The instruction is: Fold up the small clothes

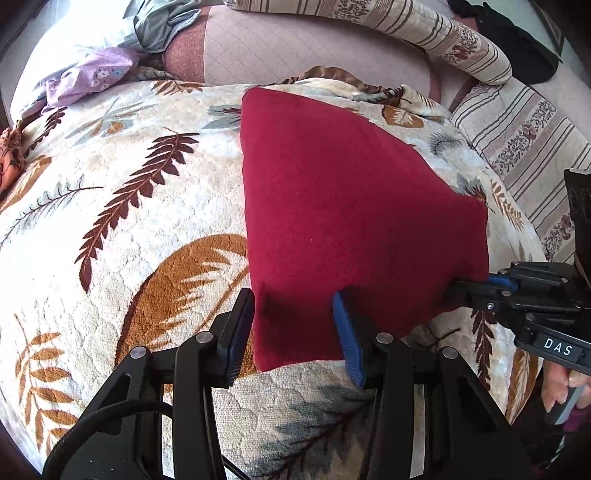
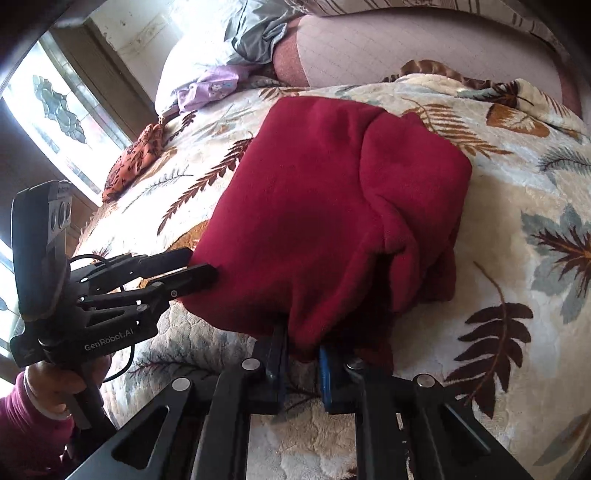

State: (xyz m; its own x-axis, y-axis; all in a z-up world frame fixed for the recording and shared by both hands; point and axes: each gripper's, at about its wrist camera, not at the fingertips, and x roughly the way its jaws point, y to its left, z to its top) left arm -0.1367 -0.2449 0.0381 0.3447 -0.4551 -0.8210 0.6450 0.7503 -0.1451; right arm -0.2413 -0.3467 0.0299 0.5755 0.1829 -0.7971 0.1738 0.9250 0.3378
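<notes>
Soft and bumpy, a cream blanket [image 1: 140,229] with brown and grey leaves covers the bed. From the left wrist camera, a dark red cloth [image 1: 343,206] lies flat on this blanket, a bit right of the middle. The left gripper [image 1: 299,336] sits at the near edge of the red cloth with its two fingers apart. The near corner of the cloth lies between them, but I cannot tell if the pads press on it. The right gripper [image 1: 469,286] comes in from the right side and pinches the right corner of the cloth with its fingers close together. Far back, a striped pillow [image 1: 424,33] lies across the pink sheet [image 1: 295,48]. A purple flowered cloth [image 1: 92,77] and a grey cloth [image 1: 162,26] sit at the far left. A small orange cloth [image 1: 11,155] peeks in at the left edge.

From the right wrist camera, the red cloth [image 2: 332,206] looks lumpy and bunched on its right side. The right gripper [image 2: 301,350] is clamped on its near edge. The left gripper [image 2: 199,269] reaches the cloth's left edge, held by a hand [image 2: 55,387] in a pink sleeve [image 2: 29,432]. The orange cloth [image 2: 133,158] and the purple cloth [image 2: 210,86] lie beyond, well apart from the red one. A bright window [image 2: 59,114] shows at the left.
</notes>
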